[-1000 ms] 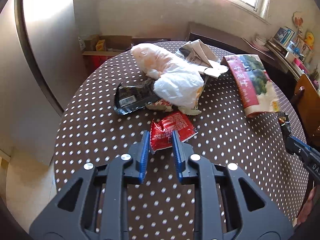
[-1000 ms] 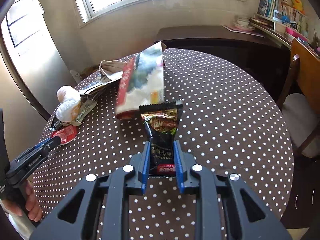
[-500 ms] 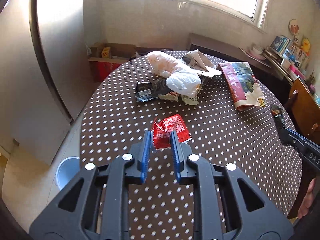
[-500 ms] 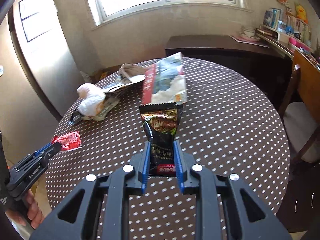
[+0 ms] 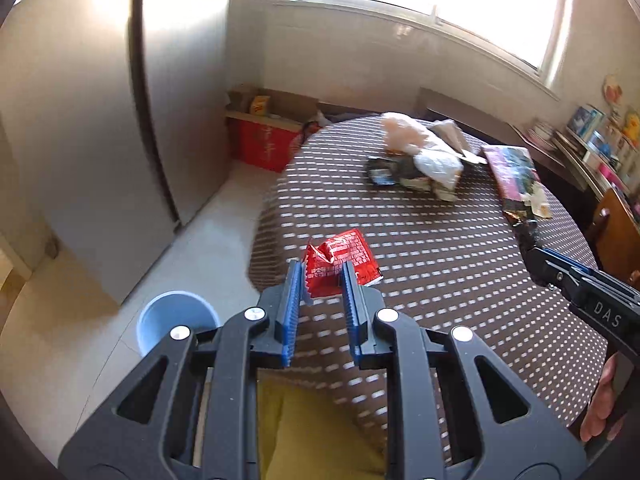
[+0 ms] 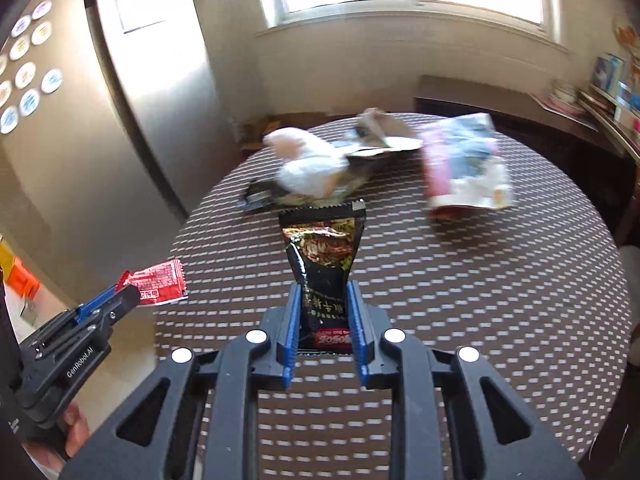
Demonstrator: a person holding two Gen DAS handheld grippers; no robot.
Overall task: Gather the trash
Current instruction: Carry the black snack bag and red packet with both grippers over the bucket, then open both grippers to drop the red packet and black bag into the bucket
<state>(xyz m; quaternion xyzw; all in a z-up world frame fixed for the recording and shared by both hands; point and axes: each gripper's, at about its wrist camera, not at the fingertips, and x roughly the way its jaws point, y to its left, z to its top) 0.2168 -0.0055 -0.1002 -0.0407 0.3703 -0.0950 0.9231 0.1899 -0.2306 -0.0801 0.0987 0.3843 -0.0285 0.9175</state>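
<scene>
A: What is the left gripper (image 5: 322,280) doing?

B: Its blue fingers are clamped on a crinkly red wrapper (image 5: 340,260). It holds the wrapper in the air, above the near left edge of the round table (image 5: 460,280) with the dotted brown cloth.

A: And the right gripper (image 6: 324,308)?

B: It is squeezing a long black snack packet (image 6: 324,256) by the bottom end. The packet sticks up and away from the fingers, over the near side of the table.

A: Is there more trash on the table?

B: Yes. At the far edge there is a heap with a white plastic bag (image 5: 436,164), a dark wrapper and some paper, all touching. A big flat food bag (image 6: 464,164) with pink and blue on it lies near the far right edge, apart from the heap.

A: What is on the floor?

B: A light blue bin (image 5: 176,320) stands on the floor by the left side of the table. A red cardboard box (image 5: 268,148) is farther back by the wall.
</scene>
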